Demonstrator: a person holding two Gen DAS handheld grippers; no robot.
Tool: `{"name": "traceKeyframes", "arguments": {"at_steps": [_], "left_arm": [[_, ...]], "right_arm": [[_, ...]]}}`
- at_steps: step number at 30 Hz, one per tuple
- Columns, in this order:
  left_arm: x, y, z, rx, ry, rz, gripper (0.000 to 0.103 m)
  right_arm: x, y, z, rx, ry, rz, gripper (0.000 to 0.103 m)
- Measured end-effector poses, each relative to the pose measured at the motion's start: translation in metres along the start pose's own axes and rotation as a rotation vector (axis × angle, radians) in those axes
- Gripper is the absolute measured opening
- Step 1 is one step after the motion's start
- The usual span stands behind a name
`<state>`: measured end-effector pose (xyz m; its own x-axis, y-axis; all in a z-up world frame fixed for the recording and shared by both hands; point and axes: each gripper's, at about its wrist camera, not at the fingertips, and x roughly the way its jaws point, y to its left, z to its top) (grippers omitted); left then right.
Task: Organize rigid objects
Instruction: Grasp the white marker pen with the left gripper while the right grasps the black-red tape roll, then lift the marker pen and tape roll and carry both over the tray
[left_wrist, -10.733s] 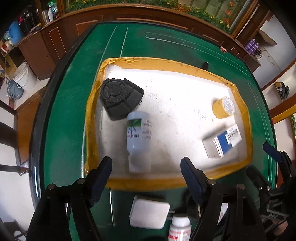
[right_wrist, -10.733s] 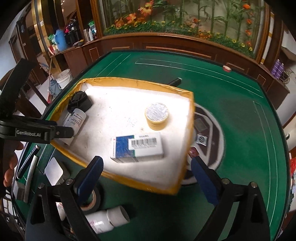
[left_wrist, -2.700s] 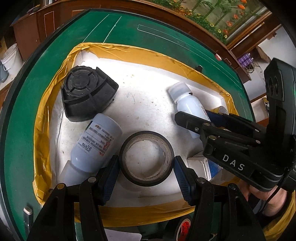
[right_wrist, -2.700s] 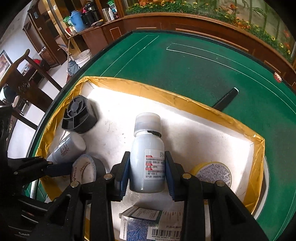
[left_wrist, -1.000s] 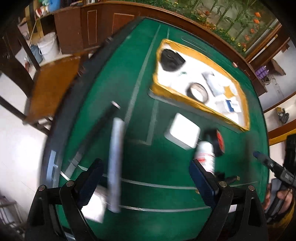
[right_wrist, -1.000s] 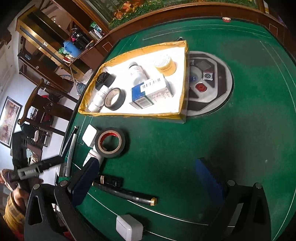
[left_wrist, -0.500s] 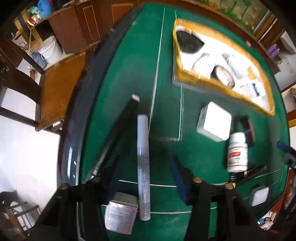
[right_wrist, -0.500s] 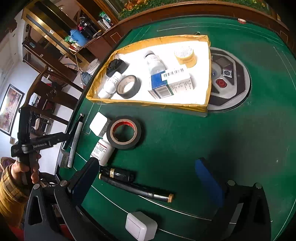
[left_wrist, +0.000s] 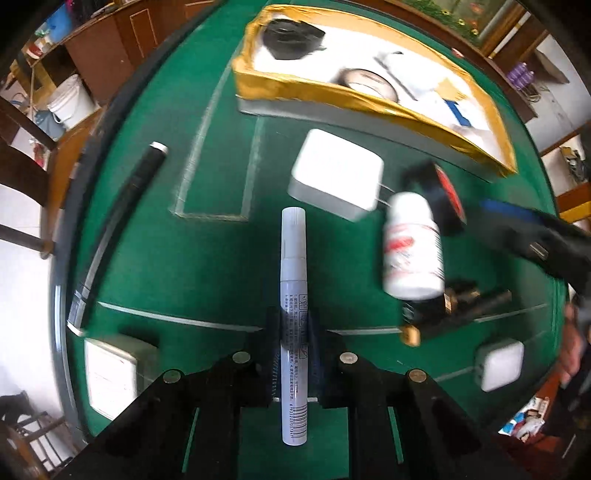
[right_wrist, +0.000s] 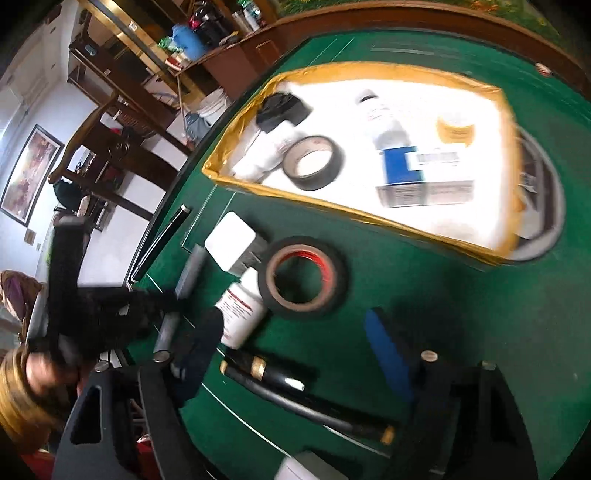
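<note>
A grey-white marker pen (left_wrist: 293, 280) lies on the green table, and my left gripper (left_wrist: 294, 332) is shut on its middle, pointing steeply down. The same left gripper (right_wrist: 110, 306) shows in the right wrist view, holding the marker pen (right_wrist: 188, 273). My right gripper (right_wrist: 295, 347) hangs over a white pill bottle (right_wrist: 242, 310) and two black pens (right_wrist: 280, 376). Its jaws are closing but still wide, with no pad touching anything. A black tape roll with a red core (right_wrist: 303, 277) lies just beyond. The yellow-rimmed tray (right_wrist: 332, 206) holds bottles, a tape roll, a box and a black cap.
A white square box (left_wrist: 336, 173) lies between the marker and the tray (left_wrist: 332, 92). Another white box (left_wrist: 110, 373) sits at the near left and a white adapter (left_wrist: 498, 363) at the near right. A long black pen (left_wrist: 136, 184) lies by the table's left edge.
My left gripper came down over the marker and closed on it. My right gripper moved closer to the bottle, pens and tape roll, and its jaws narrowed.
</note>
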<state>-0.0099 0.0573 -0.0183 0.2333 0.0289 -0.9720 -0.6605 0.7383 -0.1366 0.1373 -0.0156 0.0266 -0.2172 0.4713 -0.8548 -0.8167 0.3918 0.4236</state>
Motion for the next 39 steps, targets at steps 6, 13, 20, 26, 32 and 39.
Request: {"name": "traceKeyframes", "arguments": {"at_steps": [6, 13, 20, 26, 32, 39], "left_arm": [[-0.002, 0.003, -0.006, -0.032, -0.015, -0.039, 0.015], [-0.002, 0.004, -0.013, -0.040, -0.018, -0.039, 0.015], [-0.001, -0.003, -0.005, -0.035, -0.013, -0.033, 0.015], [0.000, -0.003, -0.008, -0.044, -0.020, -0.034, 0.015], [0.000, 0.004, -0.011, -0.071, -0.020, -0.039, 0.015], [-0.001, -0.006, -0.011, -0.052, -0.024, 0.014, 0.015]], "right_arm": [[0.026, -0.014, 0.005, 0.094, 0.028, 0.035, 0.074], [0.032, -0.009, 0.012, 0.071, 0.009, -0.007, 0.062], [0.013, -0.008, -0.008, -0.013, 0.006, -0.194, 0.062], [-0.015, -0.036, -0.037, -0.039, 0.001, -0.357, 0.062], [-0.023, -0.055, -0.054, -0.027, 0.010, -0.436, 0.062], [-0.019, -0.057, -0.059, -0.053, 0.003, -0.464, 0.062]]}}
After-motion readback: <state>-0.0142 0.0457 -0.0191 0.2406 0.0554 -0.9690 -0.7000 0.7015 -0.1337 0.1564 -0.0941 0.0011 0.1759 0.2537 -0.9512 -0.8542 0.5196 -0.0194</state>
